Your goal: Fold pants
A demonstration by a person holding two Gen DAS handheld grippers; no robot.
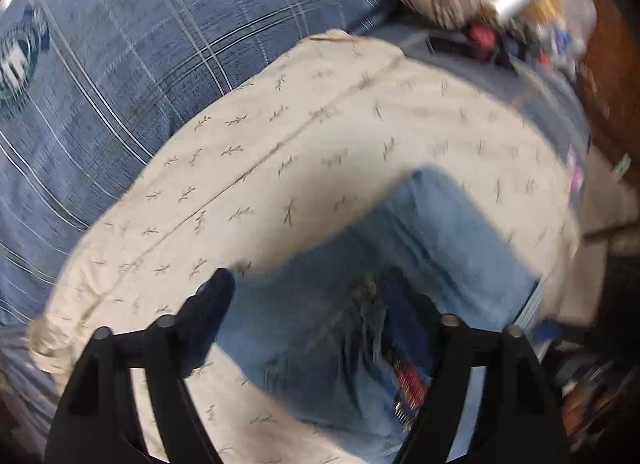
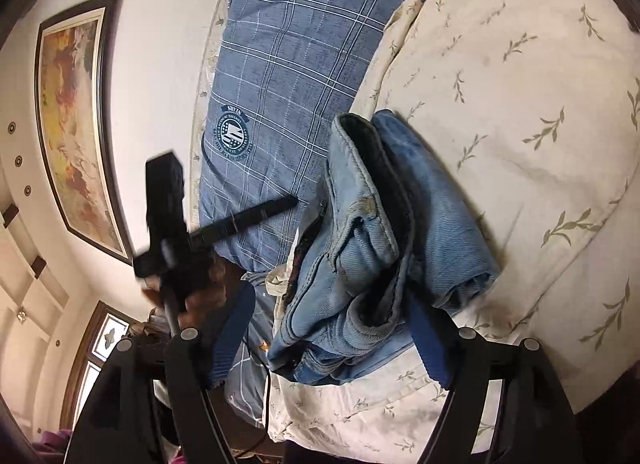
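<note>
One pair of jeans (image 2: 372,232), already bundled into a thick wad, sits on the cream leaf-print quilt (image 2: 520,83) beside the blue plaid pillow (image 2: 288,63); denim looks heavy and floppy, so I'd grab the stiff waistband, not loose cloth; right gripper (image 2: 332,320) has fingers wide apart, straddling the bundle without pinching it; left gripper (image 1: 320,304) hovers angled over the folded denim, also spread open, holding nothing; blurry though.
</note>
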